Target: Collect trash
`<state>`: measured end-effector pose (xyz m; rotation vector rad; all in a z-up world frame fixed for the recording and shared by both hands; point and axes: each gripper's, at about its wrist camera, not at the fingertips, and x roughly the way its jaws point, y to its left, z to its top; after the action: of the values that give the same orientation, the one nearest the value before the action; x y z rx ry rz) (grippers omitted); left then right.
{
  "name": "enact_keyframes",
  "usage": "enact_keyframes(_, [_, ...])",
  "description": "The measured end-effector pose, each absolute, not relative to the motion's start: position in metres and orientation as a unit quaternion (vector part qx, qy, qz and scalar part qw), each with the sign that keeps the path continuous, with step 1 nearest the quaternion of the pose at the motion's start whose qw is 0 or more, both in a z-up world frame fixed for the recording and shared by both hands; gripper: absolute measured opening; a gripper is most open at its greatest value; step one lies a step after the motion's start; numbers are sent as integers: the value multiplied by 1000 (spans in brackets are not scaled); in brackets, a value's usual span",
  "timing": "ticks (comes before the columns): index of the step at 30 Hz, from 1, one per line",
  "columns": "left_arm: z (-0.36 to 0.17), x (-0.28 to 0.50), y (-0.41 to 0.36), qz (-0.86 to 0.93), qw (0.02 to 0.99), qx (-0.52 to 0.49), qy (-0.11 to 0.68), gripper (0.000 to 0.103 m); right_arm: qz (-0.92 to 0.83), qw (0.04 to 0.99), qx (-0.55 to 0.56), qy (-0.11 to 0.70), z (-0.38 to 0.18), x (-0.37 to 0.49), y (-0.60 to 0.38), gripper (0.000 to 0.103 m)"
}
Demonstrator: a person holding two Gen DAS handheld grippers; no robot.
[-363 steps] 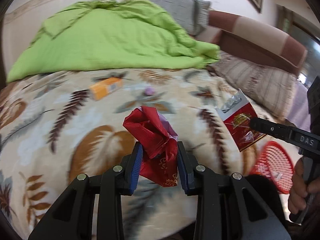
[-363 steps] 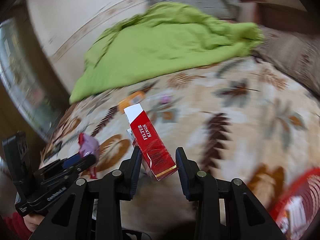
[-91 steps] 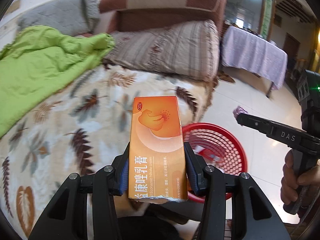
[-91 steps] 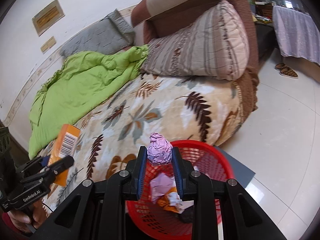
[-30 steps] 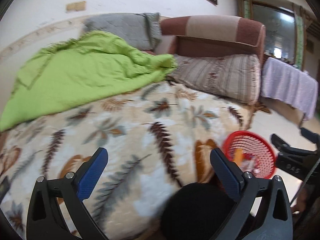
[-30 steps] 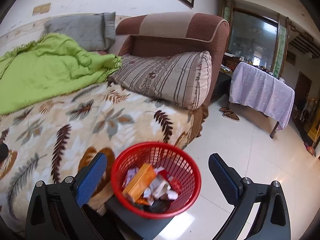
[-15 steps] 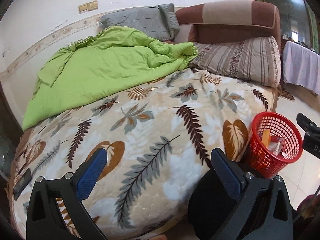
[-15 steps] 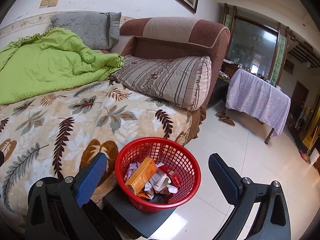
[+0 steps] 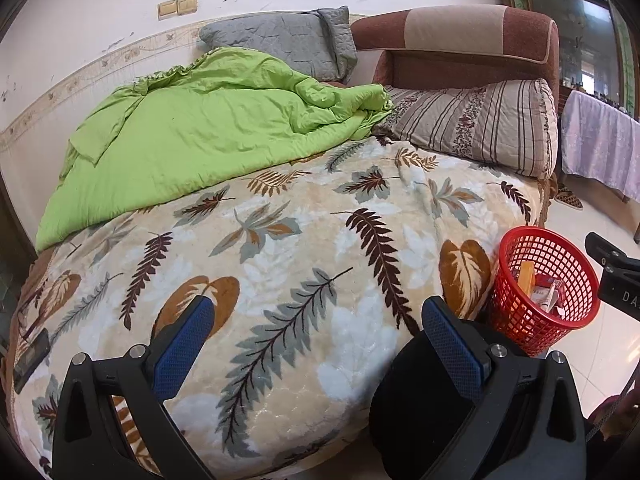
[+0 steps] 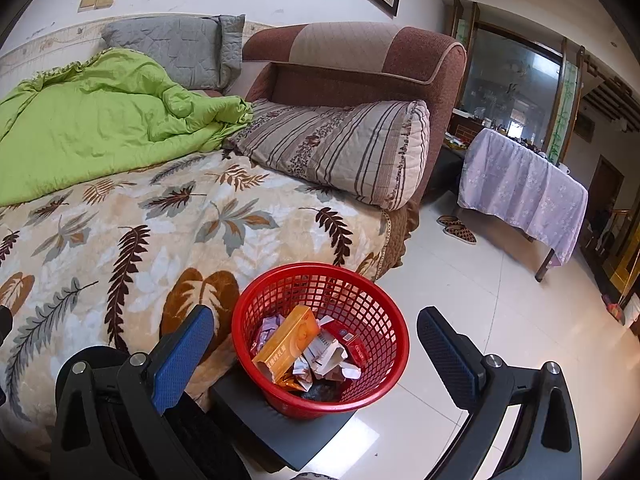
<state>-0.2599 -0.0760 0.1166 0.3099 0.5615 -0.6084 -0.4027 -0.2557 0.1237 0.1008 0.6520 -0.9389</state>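
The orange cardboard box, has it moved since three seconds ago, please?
Yes. The orange cardboard box went from the left claw down into the red mesh basket beside the bed.

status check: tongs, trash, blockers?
Left tongs open, empty. Right tongs open, empty. Orange box and wrappers in red basket. No trash visible on bedspread.

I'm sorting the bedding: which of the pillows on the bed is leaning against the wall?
The grey quilted pillow, behind the green blanket. The striped pillow lies by the brown headboard instead.
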Motion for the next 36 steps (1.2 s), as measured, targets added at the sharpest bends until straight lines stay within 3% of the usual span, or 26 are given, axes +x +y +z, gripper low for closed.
enact_keyframes(36, [120, -256, -71, -295, 906, 145, 267, 103, -444, 840, 44, 310, 123, -400, -253, 103])
